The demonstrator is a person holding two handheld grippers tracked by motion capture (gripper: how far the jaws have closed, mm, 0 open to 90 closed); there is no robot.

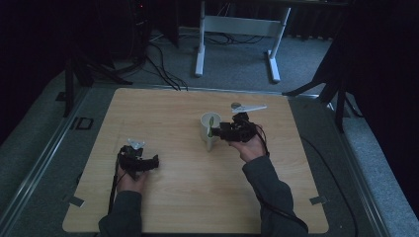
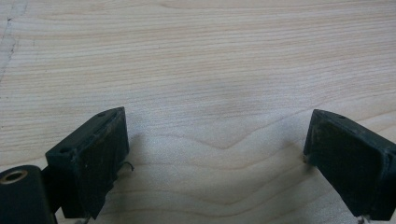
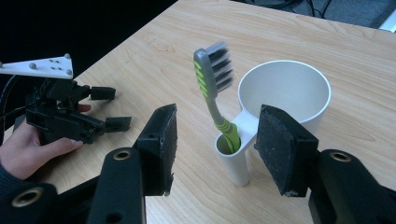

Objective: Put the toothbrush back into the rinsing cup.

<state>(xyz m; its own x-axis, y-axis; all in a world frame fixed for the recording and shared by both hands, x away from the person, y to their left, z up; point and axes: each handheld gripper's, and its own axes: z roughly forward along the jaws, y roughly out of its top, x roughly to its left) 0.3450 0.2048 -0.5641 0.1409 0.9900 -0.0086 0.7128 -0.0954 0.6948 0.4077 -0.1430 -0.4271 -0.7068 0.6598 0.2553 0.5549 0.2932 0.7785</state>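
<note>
A white cup [image 3: 285, 88] stands on the wooden table [image 1: 197, 197], right of centre. A narrow tube holder [image 3: 233, 163] is joined to its side. A green and grey toothbrush [image 3: 212, 79] stands upright in that tube, bristles at the top. My right gripper [image 3: 215, 140] is open, its two jaws set wide on either side of the brush handle and not touching it. In the high view the right gripper [image 1: 217, 132] sits just right of the cup [image 1: 209, 126]. My left gripper [image 1: 157, 163] rests low on the table's left part, open with only bare wood between its jaws [image 2: 215, 144].
Beyond the table's far edge stands a white desk frame [image 1: 237, 29] on grey carpet, with cables [image 1: 163, 69] trailing across the floor. Dark stand legs [image 1: 74, 79] flank the table on both sides. A wide stretch of bare wood lies between the two hands.
</note>
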